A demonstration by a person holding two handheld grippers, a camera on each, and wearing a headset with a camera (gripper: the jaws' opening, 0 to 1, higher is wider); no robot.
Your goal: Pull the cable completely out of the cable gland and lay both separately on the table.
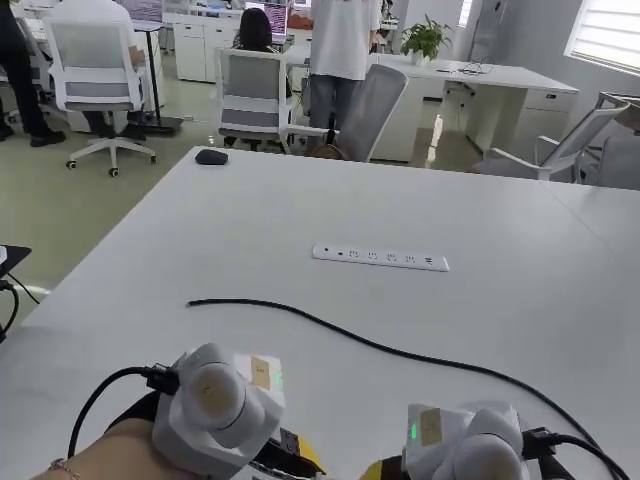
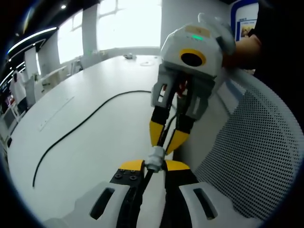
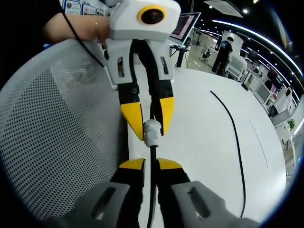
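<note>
White plastic cable gland (image 3: pixel 153 134) sits pinched at the yellow tips of the left gripper (image 2: pixel 154 165), held in the air just off the near edge of the white worktop (image 1: pixel 300 200). The right gripper (image 3: pixel 150 165) faces it nose to nose, its fingers (image 2: pixel 158 130) pressed together on the thin black cable (image 1: pixel 400 352) right beside the gland's mouth.

The cable is not yet out: it passes through the gland and on between the left gripper's fingers (image 3: pixel 133 114). A long slack run lies curved across the worktop. Which side of the gland that run joins cannot be told.

A clean pull likely means drawing the two grippers straight apart along the gland's bore, with the gland kept level and the cable unbent at the mouth. The round gland is held only at the very fingertips and could slip or pop free under a sideways tug. If much cable remains inside, one stroke may not clear it, and a fresh grip close to the gland may be needed.

A white perforated mesh chair back (image 2: pixel 256 152) stands just beside both grippers and could catch the trailing cable. A flat white power strip (image 1: pixel 380 258) lies beyond the cable, and a dark computer mouse (image 1: pixel 211 157) sits at the far edge, both well apart from the work. Grey office chairs (image 1: pixel 250 95) and a standing person (image 1: pixel 340 40) fill the room behind.
</note>
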